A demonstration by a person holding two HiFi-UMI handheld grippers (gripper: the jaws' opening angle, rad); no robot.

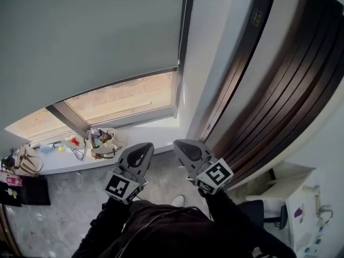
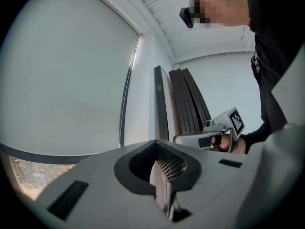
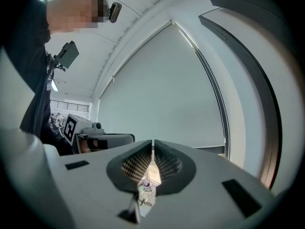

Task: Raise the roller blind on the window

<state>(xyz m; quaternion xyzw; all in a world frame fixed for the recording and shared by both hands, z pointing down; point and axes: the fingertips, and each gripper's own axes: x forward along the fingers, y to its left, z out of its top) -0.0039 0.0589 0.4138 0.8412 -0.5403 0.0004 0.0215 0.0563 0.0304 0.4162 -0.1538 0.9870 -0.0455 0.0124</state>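
Cluttered white sill (image 1: 146,130), speckled grey floor (image 1: 64,214)

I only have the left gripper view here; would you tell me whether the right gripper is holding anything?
Observer: No; in its own view the right gripper has its jaws closed with nothing between them.
Operator: Thank you. Is either gripper near the roller blind?
Observer: Not by the head view: the left gripper and the right one are both held short of the windowsill, touching nothing, with the roller blind beyond it.
Operator: Is there anything on that sill?
Observer: Yes, a bag and some small clutter sit on its left part.
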